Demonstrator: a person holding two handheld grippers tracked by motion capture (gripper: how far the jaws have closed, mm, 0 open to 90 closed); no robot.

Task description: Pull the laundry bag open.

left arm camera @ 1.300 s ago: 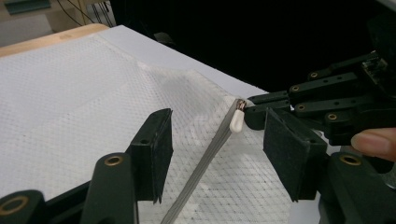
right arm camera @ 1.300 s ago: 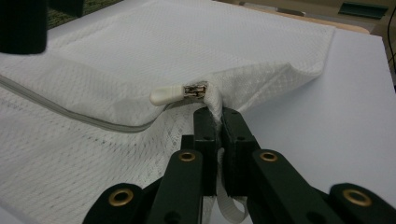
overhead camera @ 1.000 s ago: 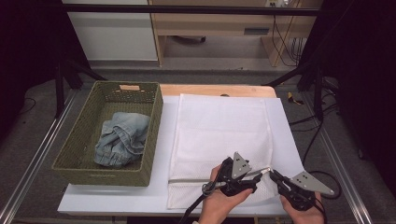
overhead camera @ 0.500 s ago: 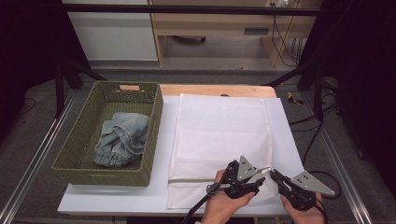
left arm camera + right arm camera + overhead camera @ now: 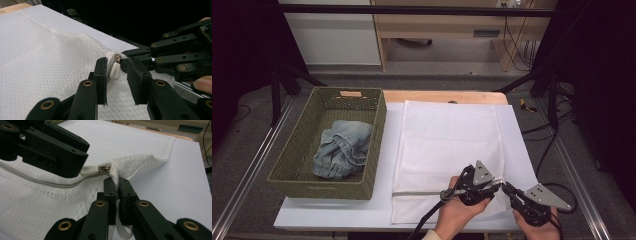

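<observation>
Two grippers meet at the near right corner of the white mesh laundry bag point(image 5: 447, 145), which lies flat on the white board point(image 5: 337, 210) over the table. We hold the right gripper point(image 5: 117, 185) closed on a pinch of mesh and tape beside the zipper end; its jaws are pressed together with fabric between them. Our left gripper point(image 5: 117, 72) has just been closing: its jaws stand narrow around the white zipper pull point(image 5: 115, 70), which hangs between the pads, and a gap shows on the right pad's side, so no firm grip is visible. To the left of the bag we see the green woven basket point(image 5: 307, 177) holding crumpled blue jeans point(image 5: 342, 150)
</observation>
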